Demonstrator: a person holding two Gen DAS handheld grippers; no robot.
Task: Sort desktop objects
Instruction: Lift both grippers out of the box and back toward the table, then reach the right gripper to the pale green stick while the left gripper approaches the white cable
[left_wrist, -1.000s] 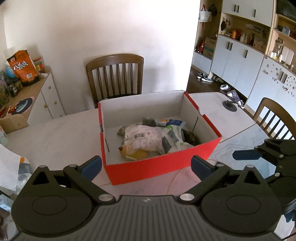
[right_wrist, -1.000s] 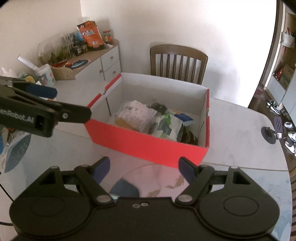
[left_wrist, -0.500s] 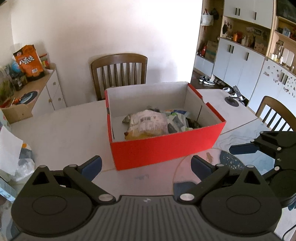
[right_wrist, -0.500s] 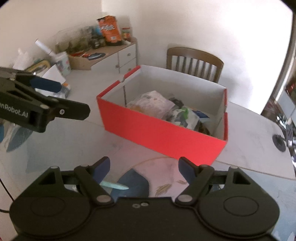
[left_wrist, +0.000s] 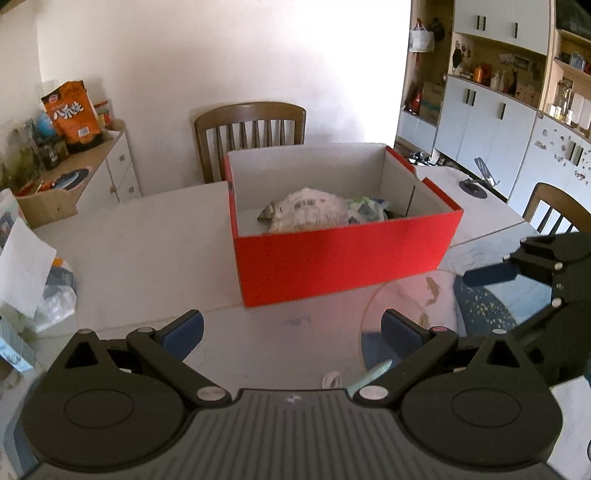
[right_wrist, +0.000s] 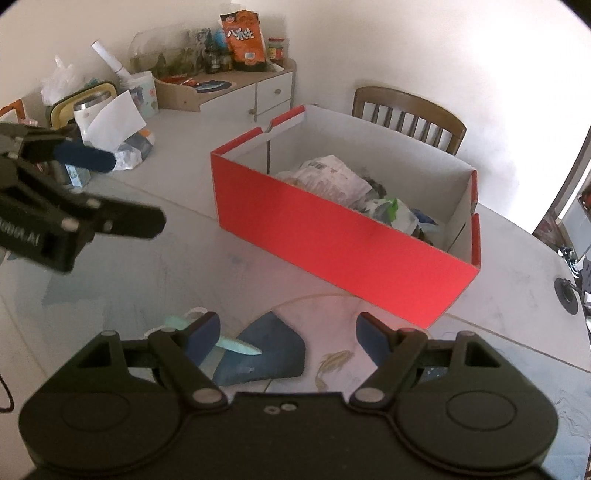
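Left wrist view:
Left gripper (left_wrist: 291, 328): fingers wide, empty, angled down at the worktop (left_wrist: 140, 258).
Pale green knife (left_wrist: 369, 374): at 5 o'clock, flat on the worktop.
Red box (left_wrist: 343, 258): 12 o'clock, part-filled.

Right wrist view:
Right gripper (right_wrist: 288, 334): fingers wide, empty, pitched down.
Pale green knife (right_wrist: 236, 345): at 7 o'clock, beside the left finger; probably light, stiff, slippery; grip the handle.

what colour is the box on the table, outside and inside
The box is bright red outside and white inside, clearest in the right wrist view.
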